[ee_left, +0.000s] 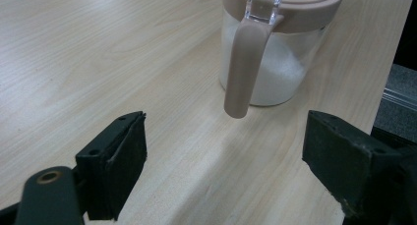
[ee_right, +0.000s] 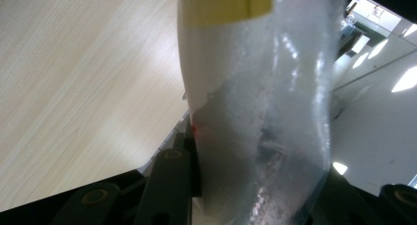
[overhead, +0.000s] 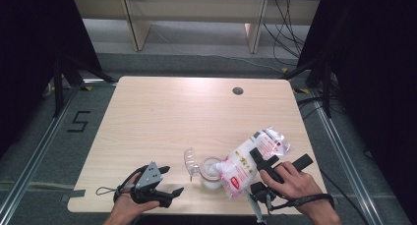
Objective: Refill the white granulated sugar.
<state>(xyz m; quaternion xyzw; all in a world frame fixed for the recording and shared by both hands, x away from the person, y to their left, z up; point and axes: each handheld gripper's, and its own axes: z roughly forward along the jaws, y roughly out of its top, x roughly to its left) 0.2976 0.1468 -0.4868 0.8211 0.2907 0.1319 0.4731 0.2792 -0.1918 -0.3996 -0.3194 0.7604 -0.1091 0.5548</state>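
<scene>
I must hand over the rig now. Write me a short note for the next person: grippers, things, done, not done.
Right gripper: shut on the bag, tilted with its mouth over the jar.
Left gripper: open, holds nothing, rests on the table left of the jar.
Jar: upright near the front edge, lid flipped open, partly filled with white grains.
Done: lid open, some grains in.
Left: probably finish pouring, set the bag down, close the lid.

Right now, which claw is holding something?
The right claw: it clamps the tilted bag over the jar. The left claw stands open, nothing between its jaws.
</scene>
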